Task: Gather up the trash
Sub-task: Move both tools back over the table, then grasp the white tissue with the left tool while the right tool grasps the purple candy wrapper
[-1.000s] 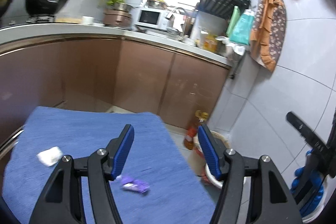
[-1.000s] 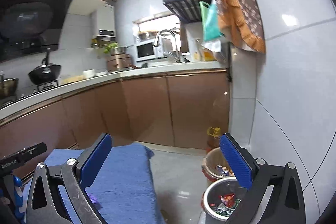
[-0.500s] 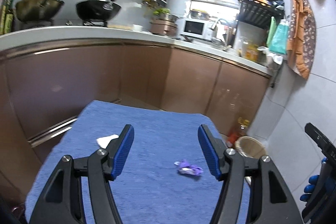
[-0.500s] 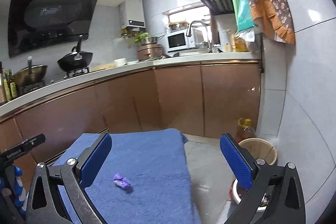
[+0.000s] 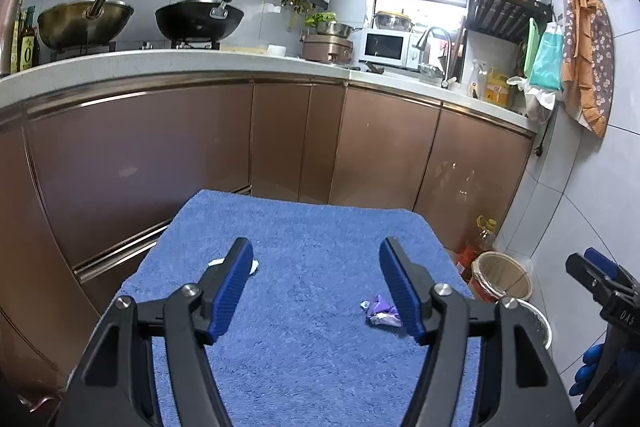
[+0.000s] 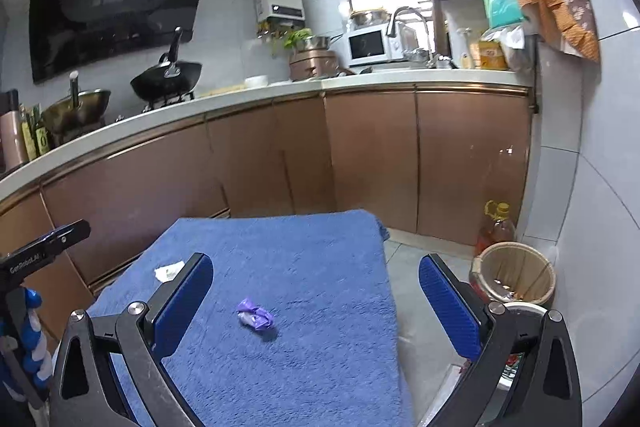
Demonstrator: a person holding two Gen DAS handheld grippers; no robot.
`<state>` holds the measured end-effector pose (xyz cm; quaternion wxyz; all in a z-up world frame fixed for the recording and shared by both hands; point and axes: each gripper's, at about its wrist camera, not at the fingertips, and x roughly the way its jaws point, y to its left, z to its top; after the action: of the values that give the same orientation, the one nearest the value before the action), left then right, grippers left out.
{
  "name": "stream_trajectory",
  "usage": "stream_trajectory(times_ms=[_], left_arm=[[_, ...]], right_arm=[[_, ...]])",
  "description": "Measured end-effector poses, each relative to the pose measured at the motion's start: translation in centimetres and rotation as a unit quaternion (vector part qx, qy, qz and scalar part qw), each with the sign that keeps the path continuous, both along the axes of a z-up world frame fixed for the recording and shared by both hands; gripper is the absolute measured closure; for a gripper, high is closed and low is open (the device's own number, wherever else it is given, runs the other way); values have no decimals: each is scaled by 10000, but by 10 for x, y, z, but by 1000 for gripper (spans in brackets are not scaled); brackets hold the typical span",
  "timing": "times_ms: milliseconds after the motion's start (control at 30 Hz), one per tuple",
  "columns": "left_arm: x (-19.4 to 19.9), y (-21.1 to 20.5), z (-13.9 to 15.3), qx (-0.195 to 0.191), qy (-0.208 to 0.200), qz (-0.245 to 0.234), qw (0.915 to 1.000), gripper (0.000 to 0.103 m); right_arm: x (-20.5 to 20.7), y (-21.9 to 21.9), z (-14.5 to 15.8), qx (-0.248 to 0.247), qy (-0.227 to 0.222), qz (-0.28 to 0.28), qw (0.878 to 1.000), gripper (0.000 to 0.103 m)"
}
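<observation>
A crumpled purple wrapper (image 5: pixel 382 311) (image 6: pixel 256 319) lies on a blue towel (image 5: pixel 300 223) (image 6: pixel 304 239). A white paper scrap (image 5: pixel 254 265) (image 6: pixel 170 271) rests near the towel's left edge, partly behind my left finger in the left wrist view. My left gripper (image 5: pixel 314 243) hovers over the towel with its jaws opening and nothing between them; the wrapper sits just inside its right finger. My right gripper (image 6: pixel 315 259) stands open and empty, with the wrapper below and between its fingers. Each gripper shows at the edge of the other's view.
A tan waste bin (image 5: pixel 502 275) (image 6: pixel 516 271) stands on the floor right of the towel, with an oil bottle (image 5: pixel 484 231) (image 6: pixel 496 223) behind it and a white pail (image 5: pixel 536 319) in front. Brown cabinets (image 5: pixel 280 139) run behind; a tiled wall is at the right.
Both views have swung left and dipped, so the towel now fills the middle. The purple wrapper has come into the right wrist view between the fingers. Nothing was picked up.
</observation>
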<state>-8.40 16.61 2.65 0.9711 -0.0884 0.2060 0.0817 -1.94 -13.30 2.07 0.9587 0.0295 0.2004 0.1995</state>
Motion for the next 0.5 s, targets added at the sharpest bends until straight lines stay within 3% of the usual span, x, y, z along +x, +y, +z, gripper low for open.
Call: stream_trajectory(times_ms=[267, 500], left_arm=[[26, 22, -28, -191, 302, 38, 9994, 32], [60, 57, -67, -337, 786, -3, 9963, 31]], right_arm=[[15, 19, -12, -85, 113, 354, 9993, 0], [50, 51, -48, -426, 872, 996, 9903, 0]])
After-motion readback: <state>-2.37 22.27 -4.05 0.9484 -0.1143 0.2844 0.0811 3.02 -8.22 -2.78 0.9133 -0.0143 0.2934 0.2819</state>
